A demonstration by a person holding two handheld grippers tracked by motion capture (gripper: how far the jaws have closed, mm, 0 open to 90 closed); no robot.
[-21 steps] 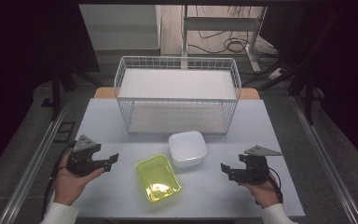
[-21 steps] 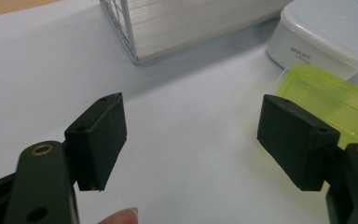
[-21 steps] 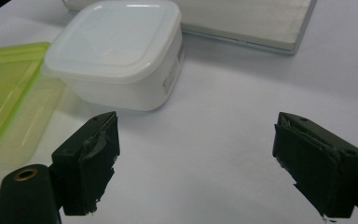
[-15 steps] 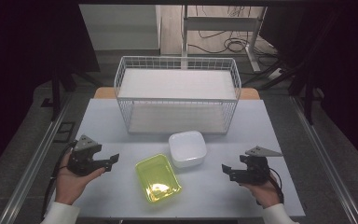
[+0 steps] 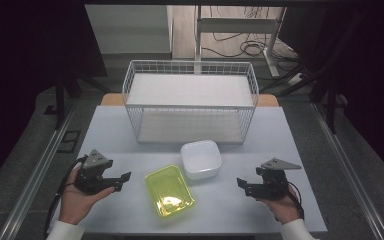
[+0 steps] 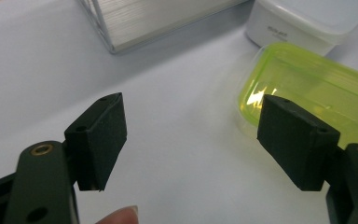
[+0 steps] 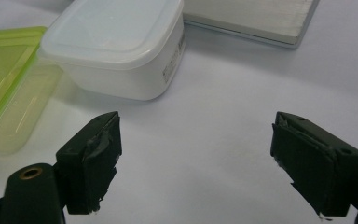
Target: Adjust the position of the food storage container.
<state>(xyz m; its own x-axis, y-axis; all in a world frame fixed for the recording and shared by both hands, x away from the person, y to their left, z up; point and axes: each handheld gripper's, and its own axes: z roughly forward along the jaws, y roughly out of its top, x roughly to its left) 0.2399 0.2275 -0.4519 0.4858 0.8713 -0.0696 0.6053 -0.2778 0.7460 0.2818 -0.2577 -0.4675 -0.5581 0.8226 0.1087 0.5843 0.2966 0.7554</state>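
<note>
A translucent yellow-green lidded container (image 5: 170,190) lies on the white table (image 5: 130,135), near the front middle. A white lidded container (image 5: 201,159) sits just behind and to its right, close to it. My left gripper (image 5: 122,181) is held at the front left, open and empty, pointing toward the green container (image 6: 307,88). My right gripper (image 5: 243,186) is held at the front right, open and empty, aimed at the white container (image 7: 116,46). Bare table lies between each pair of jaws.
A large white wire basket (image 5: 190,82) stands at the back middle of the table, its base visible behind the containers (image 7: 256,21). Bare tabletop lies around both hands. Dark floor, rails and cables surround the table.
</note>
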